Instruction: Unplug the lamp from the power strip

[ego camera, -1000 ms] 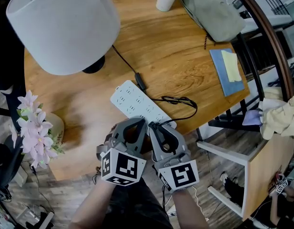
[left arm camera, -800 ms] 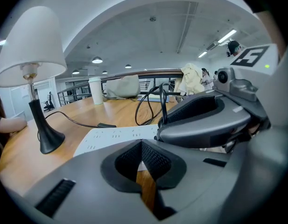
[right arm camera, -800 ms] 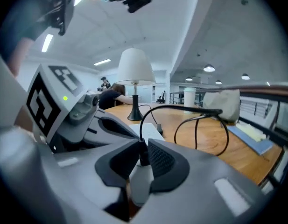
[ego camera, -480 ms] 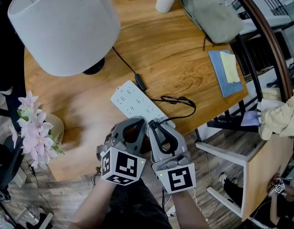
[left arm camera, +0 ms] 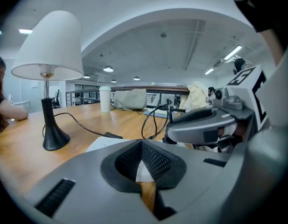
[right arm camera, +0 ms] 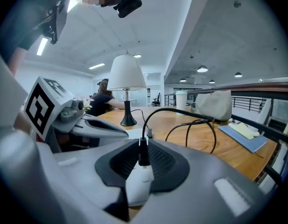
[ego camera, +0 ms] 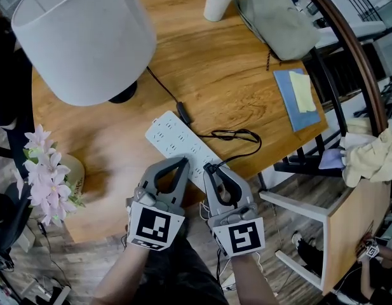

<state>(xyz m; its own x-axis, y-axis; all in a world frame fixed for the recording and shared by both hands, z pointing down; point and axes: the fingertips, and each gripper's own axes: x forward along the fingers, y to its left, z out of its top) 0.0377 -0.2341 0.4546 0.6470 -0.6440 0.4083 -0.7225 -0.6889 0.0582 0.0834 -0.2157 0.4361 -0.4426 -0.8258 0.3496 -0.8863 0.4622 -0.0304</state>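
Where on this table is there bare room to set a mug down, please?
Bare wood lies between the lamp cord and the grey bag, and between the lamp base and the flowers. It is crowded around the power strip and looped cable.

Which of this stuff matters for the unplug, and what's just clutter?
Job: lamp, cord, plug, power strip, right gripper (shut on the plug), left gripper (shut).
Clutter: cup, grey bag, blue notebook, flowers, cloth.
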